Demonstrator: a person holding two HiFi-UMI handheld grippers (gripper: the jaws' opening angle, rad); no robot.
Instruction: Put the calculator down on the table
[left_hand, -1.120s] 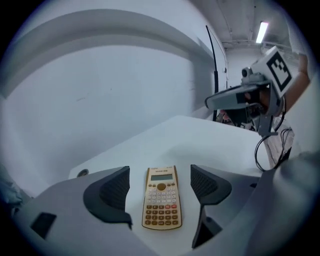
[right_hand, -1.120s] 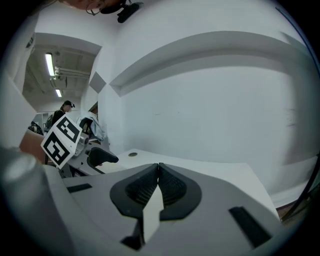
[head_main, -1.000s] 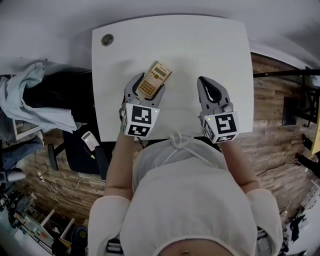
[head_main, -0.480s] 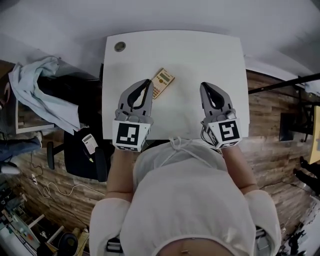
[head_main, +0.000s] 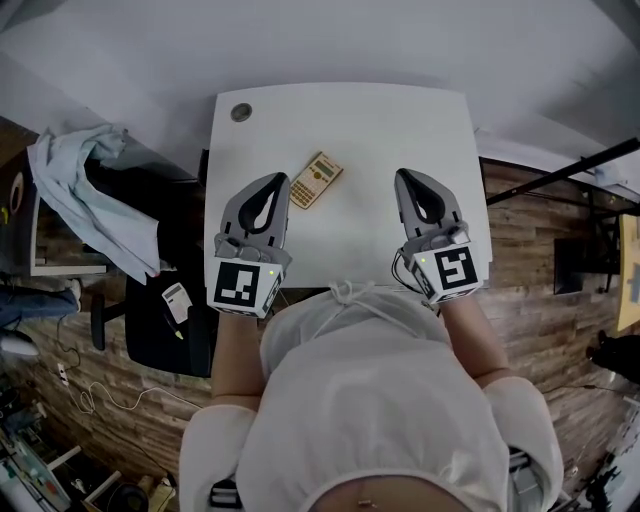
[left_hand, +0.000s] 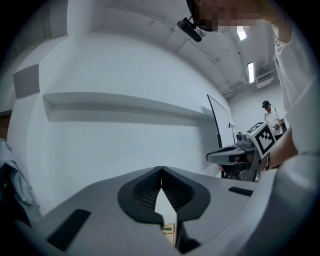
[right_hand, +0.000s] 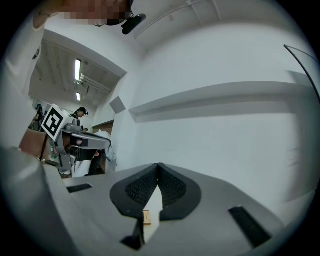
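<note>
The tan calculator (head_main: 316, 180) lies flat on the white table (head_main: 400, 120), tilted, a little left of the middle. My left gripper (head_main: 280, 177) hovers just left of it, shut, with nothing between its jaws. My right gripper (head_main: 404, 174) is further right, also shut and empty. In the left gripper view the jaws meet at the tip (left_hand: 161, 168), and a sliver of the calculator (left_hand: 169, 233) shows below through the gap. The right gripper view has its jaws closed too (right_hand: 159, 165), with the calculator (right_hand: 146, 217) small beneath them.
A round grommet (head_main: 241, 112) sits in the table's far left corner. Left of the table are a black chair (head_main: 160, 300) and a pale blue cloth (head_main: 80, 190). A dark pole (head_main: 570, 165) crosses the wooden floor at the right. A white wall stands ahead.
The left gripper, open around the calculator a second ago, has shut empty and drawn up and back. The calculator stays on the table. The right gripper has also lifted.
</note>
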